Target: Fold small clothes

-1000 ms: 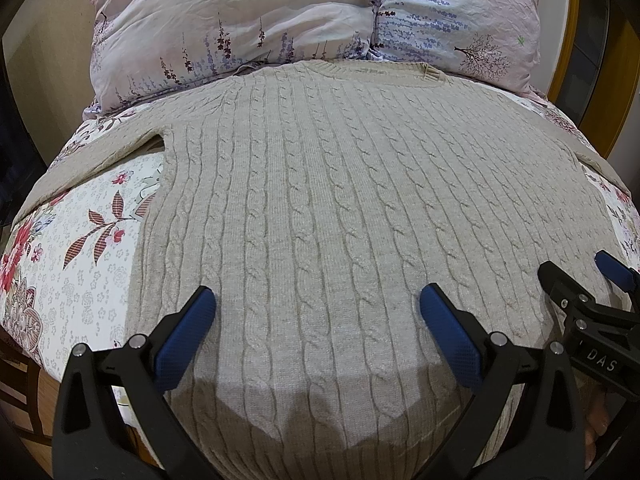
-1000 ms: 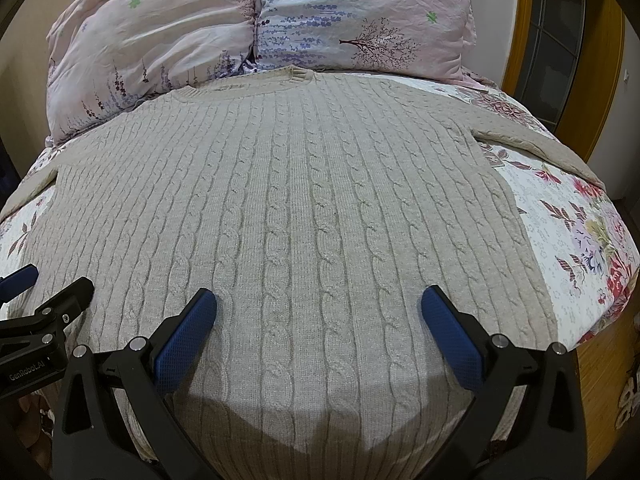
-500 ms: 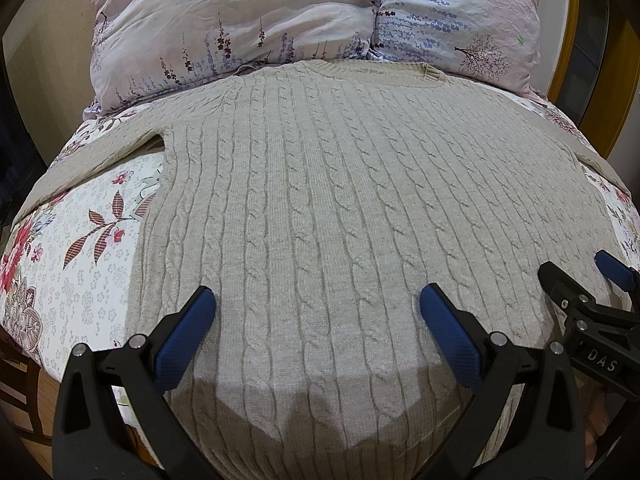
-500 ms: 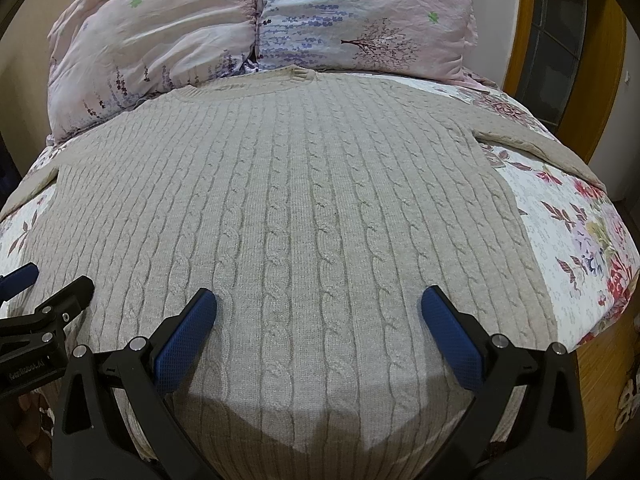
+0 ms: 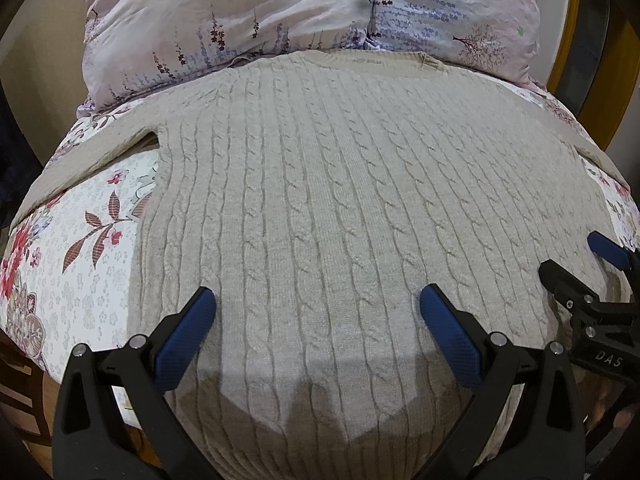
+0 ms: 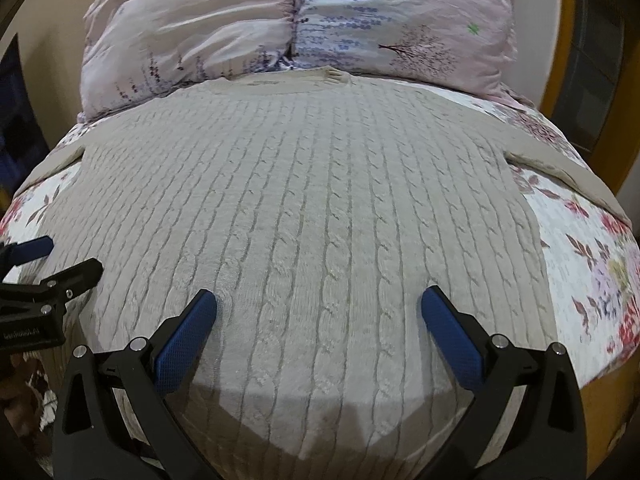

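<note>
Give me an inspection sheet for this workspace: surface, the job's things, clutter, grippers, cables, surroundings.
Surface: bed with a floral cover.
Job's things: beige cable-knit sweater spread flat and unfolded, collar toward the pillows, left sleeve and right sleeve spread out to the sides.
Clutter: nothing seen on the bed besides the two pillows.
Grippers: left gripper open above the sweater's lower part, holding nothing; right gripper open, likewise empty.
Cables: nothing seen.
Surroundings: plain wall on the left, wooden frame on the right.
</note>
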Demonstrator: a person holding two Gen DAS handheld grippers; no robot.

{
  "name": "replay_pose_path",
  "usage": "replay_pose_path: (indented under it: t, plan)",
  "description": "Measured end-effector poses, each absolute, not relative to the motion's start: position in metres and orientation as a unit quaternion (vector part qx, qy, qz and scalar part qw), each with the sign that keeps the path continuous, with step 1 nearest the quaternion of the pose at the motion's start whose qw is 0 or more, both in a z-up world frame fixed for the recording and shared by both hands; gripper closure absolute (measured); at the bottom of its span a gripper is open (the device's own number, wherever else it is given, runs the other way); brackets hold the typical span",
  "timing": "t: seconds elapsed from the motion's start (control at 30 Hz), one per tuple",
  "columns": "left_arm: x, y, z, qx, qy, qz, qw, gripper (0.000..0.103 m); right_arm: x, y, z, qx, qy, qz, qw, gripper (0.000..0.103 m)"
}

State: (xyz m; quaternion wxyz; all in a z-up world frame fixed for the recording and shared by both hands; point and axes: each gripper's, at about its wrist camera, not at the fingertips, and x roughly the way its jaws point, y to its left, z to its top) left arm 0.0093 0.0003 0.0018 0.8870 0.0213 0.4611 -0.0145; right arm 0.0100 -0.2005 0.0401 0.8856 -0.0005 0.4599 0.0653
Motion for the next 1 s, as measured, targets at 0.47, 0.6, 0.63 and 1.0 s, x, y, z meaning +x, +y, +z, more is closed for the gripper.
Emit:
replay_pose_path:
  t: [0.47,0.6,0.63,1.0]
  plan:
    - [0.044,0.008,0.028,0.070,0.411,-0.040,0.908,0.002,0.077,-0.353,0.072,0.188,0.416,-0.037,0.889,0.006]
    - [0.061,0.010,0.041,0.075,0.383,-0.063,0.919,0.002,0.098,-0.439,0.060,0.307,0.416,-0.116,0.848,0.026]
    - [0.065,0.010,0.043,0.074,0.381,-0.071,0.919,0.002,0.100,-0.453,0.055,0.329,0.418,-0.128,0.837,0.030]
    - [0.114,0.002,0.049,0.062,0.387,-0.111,0.913,0.002,0.103,-0.552,0.013,0.474,0.381,-0.225,0.761,0.069]
